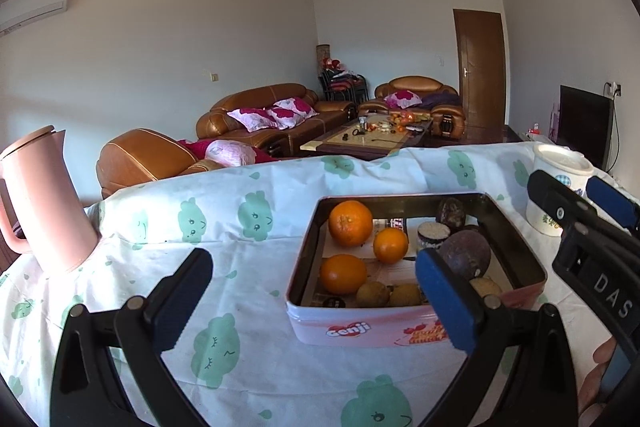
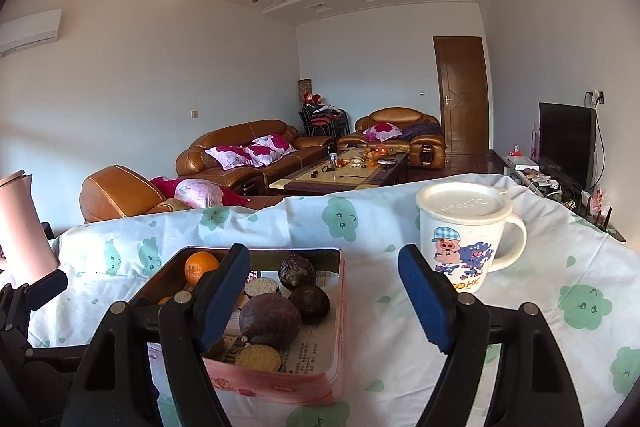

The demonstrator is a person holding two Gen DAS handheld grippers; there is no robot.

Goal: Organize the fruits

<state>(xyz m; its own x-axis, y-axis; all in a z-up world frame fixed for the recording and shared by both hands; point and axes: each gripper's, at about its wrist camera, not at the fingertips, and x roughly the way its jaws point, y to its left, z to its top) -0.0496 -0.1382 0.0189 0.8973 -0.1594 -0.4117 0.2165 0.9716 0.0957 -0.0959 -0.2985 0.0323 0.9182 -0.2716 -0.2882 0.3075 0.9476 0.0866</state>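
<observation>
From the left wrist, the left gripper point(image 1: 316, 291) stands wide and empty, just short of the pink tin point(image 1: 416, 327). Inside lie 3 oranges point(image 1: 350, 223) toward 10 o'clock and dark passion fruits point(image 1: 466, 253) toward 2 o'clock.

From the right wrist, the right gripper point(image 2: 324, 297) is parted, nothing between its pads, hovering over the tin's 3 o'clock wall beside the lidded mug point(image 2: 464, 239). The sorting looks finished; next, I judge, both tongs should draw clear.

table under cloud-print cloth point(image 1: 248, 259): pink tin point(image 1: 360, 327), lidded mug point(image 2: 464, 239), pink jug point(image 1: 44, 203).
</observation>
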